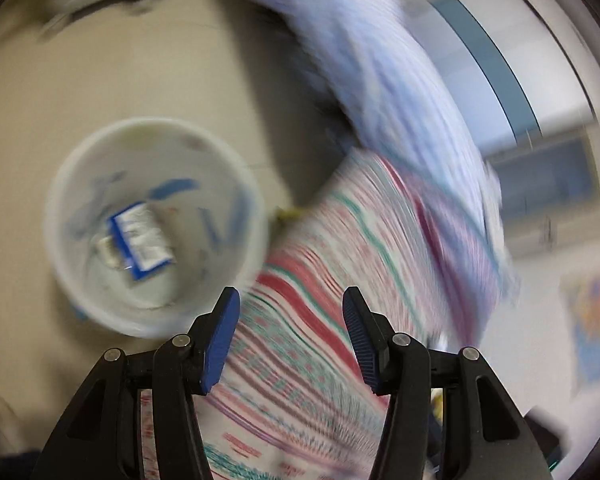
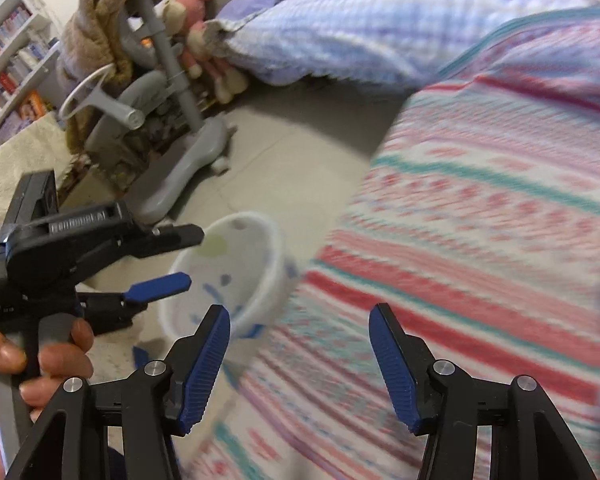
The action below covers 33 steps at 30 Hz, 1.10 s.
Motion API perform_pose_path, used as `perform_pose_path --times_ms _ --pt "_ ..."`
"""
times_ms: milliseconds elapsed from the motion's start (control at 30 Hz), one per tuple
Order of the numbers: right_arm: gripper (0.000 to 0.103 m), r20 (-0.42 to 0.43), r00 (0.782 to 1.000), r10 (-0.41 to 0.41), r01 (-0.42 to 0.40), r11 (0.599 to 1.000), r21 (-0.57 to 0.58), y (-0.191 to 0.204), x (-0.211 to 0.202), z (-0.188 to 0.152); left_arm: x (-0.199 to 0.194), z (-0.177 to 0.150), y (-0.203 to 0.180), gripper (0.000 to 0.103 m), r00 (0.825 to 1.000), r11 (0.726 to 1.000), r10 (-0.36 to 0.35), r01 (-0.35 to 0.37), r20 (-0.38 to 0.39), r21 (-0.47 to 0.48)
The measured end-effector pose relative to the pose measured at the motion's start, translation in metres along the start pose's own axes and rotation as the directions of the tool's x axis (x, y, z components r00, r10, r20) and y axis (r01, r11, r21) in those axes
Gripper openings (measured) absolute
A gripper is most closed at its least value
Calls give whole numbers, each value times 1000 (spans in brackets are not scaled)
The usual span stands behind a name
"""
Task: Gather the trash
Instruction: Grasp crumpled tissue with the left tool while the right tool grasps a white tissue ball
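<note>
My worry from here is missing the next piece of trash, or catching the wrong thing. Both wrist views are smeared with motion, so I judge I am swinging fast, and the striped blanket [image 2: 480, 240] fills the space just ahead of both pairs of tongs; a jaw could snag its fabric rather than a scrap. I also hold the white waste bin [image 1: 156, 224] close against the bed's edge, where a careless sweep of my left arm could knock it over and spill what it already holds.

The bin stands on the pale floor [image 1: 120, 80], beside the blanket's hanging edge. Inside it lies a blue-and-white wrapper [image 1: 142, 240] with some paler scraps; I cannot make out more.

My left gripper [image 1: 291, 316] is spread wide, nothing between its blue pads, hanging near the bin's rim without touching it. My right gripper [image 2: 300, 334] is spread wide too, empty, over the blanket. I see no loose trash.
</note>
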State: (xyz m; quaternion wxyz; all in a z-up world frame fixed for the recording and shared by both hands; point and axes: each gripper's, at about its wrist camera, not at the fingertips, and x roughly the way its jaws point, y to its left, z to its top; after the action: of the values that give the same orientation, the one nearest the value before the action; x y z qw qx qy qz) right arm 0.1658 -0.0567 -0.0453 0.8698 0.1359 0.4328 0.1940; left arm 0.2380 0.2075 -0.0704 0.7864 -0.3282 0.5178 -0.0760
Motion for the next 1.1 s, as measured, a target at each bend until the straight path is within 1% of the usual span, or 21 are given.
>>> perform_pose_path --times_ms 67,100,133,200,233,300,400,433,500,533,633,667,733,800,833,867,900,933,967,1033,1100 --pt "68 10 999 -49 49 999 10 -21 -26 2 13 -19 -38 56 1000 990 7 -3 -30 144" --pt "68 7 997 -74 74 997 14 -29 -36 3 18 -27 -49 56 999 982 9 -1 -42 187" --pt "68 -2 993 -122 122 992 21 -44 -51 4 25 -37 -63 56 998 971 7 7 -61 239" --pt "70 -7 982 -187 187 982 28 -64 -72 2 39 -62 -89 56 994 943 -7 44 -112 331" --pt "72 -13 970 -241 241 970 38 -81 -86 -1 43 -71 -98 56 992 930 -13 59 -129 362" --pt "76 -34 957 -288 290 954 72 -106 -99 -10 53 -89 -116 56 988 902 -14 79 -153 424" --pt "76 -118 945 -305 324 921 216 -160 -103 -35 66 -113 -141 56 984 856 -3 94 -178 508" --pt "76 -184 934 -308 349 896 273 -181 -97 -47 70 -120 -148 56 983 842 2 98 -185 530" --pt "76 -258 912 -320 392 864 315 -200 -89 -60 76 -131 -160 56 981 822 9 102 -192 560" --pt "76 -263 911 -318 393 865 313 -205 -88 -63 78 -136 -166 56 981 811 12 105 -195 576" --pt "73 -260 916 -305 372 887 272 -203 -84 -60 85 -149 -182 56 981 786 16 106 -192 609" --pt "71 -261 914 -311 377 889 260 -203 -84 -60 86 -153 -185 56 981 780 18 107 -192 617" --pt "66 -273 896 -350 412 885 216 -198 -79 -60 91 -162 -194 56 981 768 20 110 -195 631" --pt "58 -283 886 -368 427 884 190 -193 -72 -62 93 -171 -200 56 980 755 26 109 -196 646" --pt "56 -288 881 -375 431 887 164 -189 -68 -63 95 -174 -204 56 980 749 28 109 -196 653" --pt "50 -292 873 -389 438 891 122 -182 -63 -63 97 -177 -207 56 980 745 30 109 -197 658" --pt "34 -294 868 -399 443 891 97 -178 -60 -64 99 -179 -209 56 979 742 34 109 -200 661" --pt "21 -305 864 -400 441 894 76 -176 -56 -65 101 -182 -211 56 978 740 39 111 -207 663" --pt "19 -312 864 -395 438 895 80 -177 -56 -67 105 -184 -214 56 976 737 44 112 -213 666" --pt "18 -285 871 -400 441 892 95 -178 -62 -65 110 -188 -219 56 977 728 58 101 -207 678" --pt "18 -219 893 -394 425 897 120 -176 -83 -61 115 -190 -225 56 979 721 64 90 -195 687"
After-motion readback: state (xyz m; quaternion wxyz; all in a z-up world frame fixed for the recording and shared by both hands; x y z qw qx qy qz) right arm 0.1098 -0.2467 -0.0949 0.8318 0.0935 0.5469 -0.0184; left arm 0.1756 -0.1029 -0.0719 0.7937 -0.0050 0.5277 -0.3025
